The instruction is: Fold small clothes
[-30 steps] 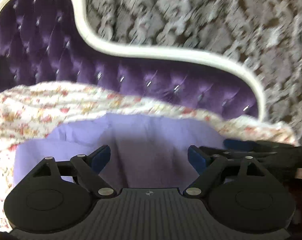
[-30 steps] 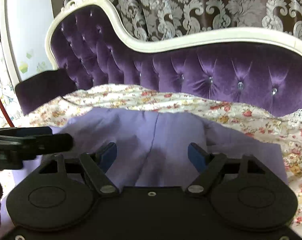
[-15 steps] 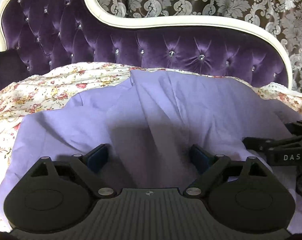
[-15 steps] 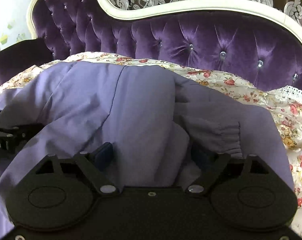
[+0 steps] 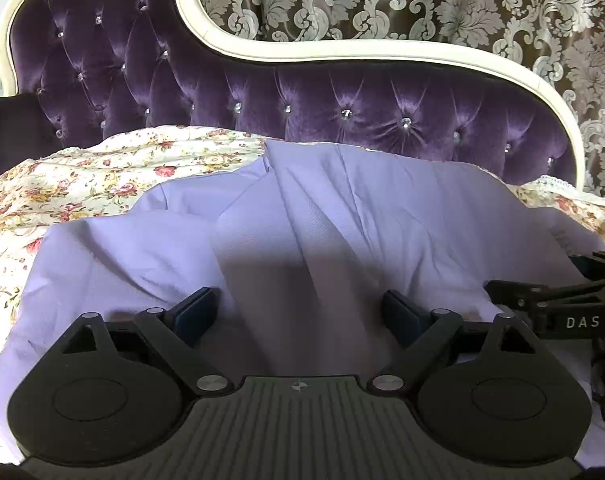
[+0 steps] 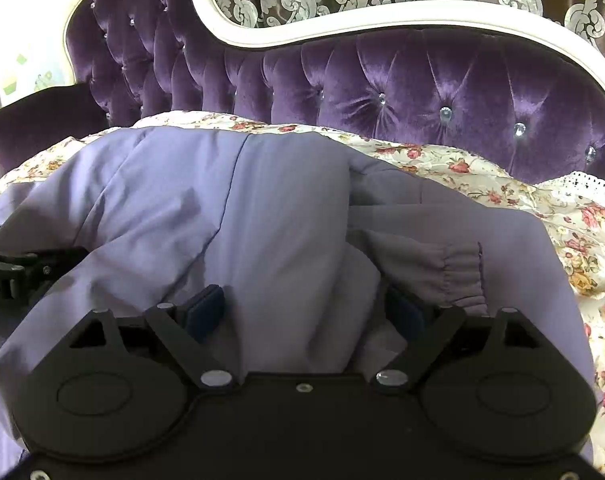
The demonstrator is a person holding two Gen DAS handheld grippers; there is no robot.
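A lavender garment [image 5: 342, 208] lies crumpled on the floral sheet, with a gathered elastic cuff [image 6: 458, 268] on its right side. My left gripper [image 5: 298, 304] rests low on the cloth, open, with a ridge of fabric lying loose between its blue pads. My right gripper [image 6: 302, 304] sits the same way on the garment's right part, open, a fold rising between its pads without being pinched. One of the right gripper's black fingers [image 5: 518, 294] shows at the left wrist view's right edge. One of the left gripper's fingers [image 6: 42, 260] shows at the right wrist view's left edge.
The floral sheet [image 5: 82, 184] covers the seat around the garment. Behind rises a purple tufted backrest [image 5: 342, 108] with a cream frame [image 5: 382, 54]. A patterned curtain [image 5: 422, 8] hangs beyond it. A dark armrest [image 6: 42, 120] stands at the left.
Both grippers have sunk towards the garment and their jaws have spread a little wider. The cloth now fills more of each view. Nothing has moved in the last half second.
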